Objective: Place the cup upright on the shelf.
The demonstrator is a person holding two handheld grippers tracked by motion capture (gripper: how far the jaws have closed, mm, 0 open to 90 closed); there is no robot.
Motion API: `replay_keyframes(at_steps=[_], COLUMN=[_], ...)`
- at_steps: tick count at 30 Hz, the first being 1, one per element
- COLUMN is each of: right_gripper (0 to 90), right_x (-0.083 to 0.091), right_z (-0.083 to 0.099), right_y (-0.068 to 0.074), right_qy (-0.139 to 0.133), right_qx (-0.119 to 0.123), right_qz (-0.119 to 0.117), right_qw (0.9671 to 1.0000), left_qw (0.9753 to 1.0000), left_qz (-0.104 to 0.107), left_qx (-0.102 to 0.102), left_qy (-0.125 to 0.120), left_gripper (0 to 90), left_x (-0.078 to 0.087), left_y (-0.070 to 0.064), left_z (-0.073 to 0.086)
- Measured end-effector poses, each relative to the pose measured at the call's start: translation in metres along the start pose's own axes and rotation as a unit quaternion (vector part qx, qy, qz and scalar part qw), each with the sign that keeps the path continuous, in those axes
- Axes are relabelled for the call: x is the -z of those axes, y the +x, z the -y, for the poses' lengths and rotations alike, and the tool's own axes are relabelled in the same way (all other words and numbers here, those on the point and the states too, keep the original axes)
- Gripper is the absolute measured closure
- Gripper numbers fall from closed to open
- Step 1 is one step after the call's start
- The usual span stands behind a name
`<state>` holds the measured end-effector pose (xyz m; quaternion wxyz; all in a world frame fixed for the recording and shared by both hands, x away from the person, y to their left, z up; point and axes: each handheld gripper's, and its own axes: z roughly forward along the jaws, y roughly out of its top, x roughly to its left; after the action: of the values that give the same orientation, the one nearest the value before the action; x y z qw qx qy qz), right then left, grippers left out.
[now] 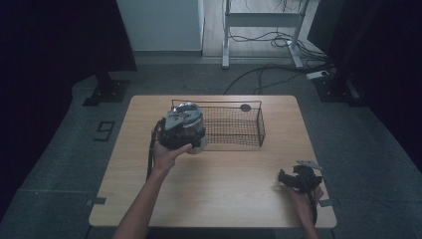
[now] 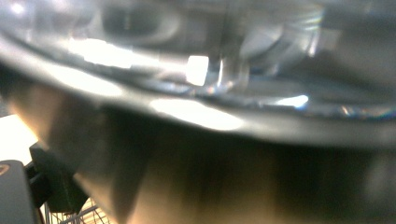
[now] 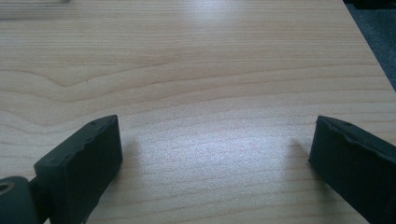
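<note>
From above we see our left gripper held over the left end of the black wire basket, which sits toward the far side of the wooden table. A clear glass vessel, most likely a jar or bowl, shows just beyond and under the gripper, its shiny rim facing up, over the basket's left end. We cannot make out a long axis for it; it looks roundish and squat, and its mouth seems to point upward, though the gripper covers most of it.

In the left gripper view the glass sits right against the camera, blurred, its curved rim sweeping across the frame, with a bit of basket wire low at the left. We take it that the left gripper clamps the glass, since it sits hard against the jaws, yet the jaws themselves are barely seen.

Our right gripper rests low near the table's near right corner, well apart from the basket. Its own view has the two jaws spread wide over bare wood, gripping nothing.
</note>
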<state>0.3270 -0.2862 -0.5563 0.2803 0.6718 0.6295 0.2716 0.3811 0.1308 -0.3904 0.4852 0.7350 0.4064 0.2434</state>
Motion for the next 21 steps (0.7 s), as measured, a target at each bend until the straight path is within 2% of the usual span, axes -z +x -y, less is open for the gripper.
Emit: replay_keyframes(at_steps=[4, 11, 16, 21], right_gripper=[2.3, 2.4, 2.4, 2.4], right_x=[0.0, 0.0, 0.0, 0.0], right_z=[0.0, 0.0, 0.0, 0.0], right_y=[0.0, 0.0, 0.0, 0.0], right_qy=[0.0, -0.001, -0.002, -0.002], right_qx=[0.0, 0.001, 0.0, 0.0], right_qz=[0.0, 0.001, 0.001, 0.001], right_qw=[1.0, 1.0, 1.0, 1.0], left_qw=[1.0, 0.9999, 0.9998, 0.9995], left_qz=[0.002, 0.01, 0.013, 0.026], left_qx=[-0.003, 0.011, 0.013, 0.015], left_qy=[0.001, -0.005, -0.01, -0.012], left_gripper=[4.1, 4.1, 4.1, 4.1], left_x=[-0.003, -0.011, -0.013, -0.014], left_y=[0.002, 0.01, 0.014, 0.018], left_z=[-0.004, -0.009, -0.012, -0.016])
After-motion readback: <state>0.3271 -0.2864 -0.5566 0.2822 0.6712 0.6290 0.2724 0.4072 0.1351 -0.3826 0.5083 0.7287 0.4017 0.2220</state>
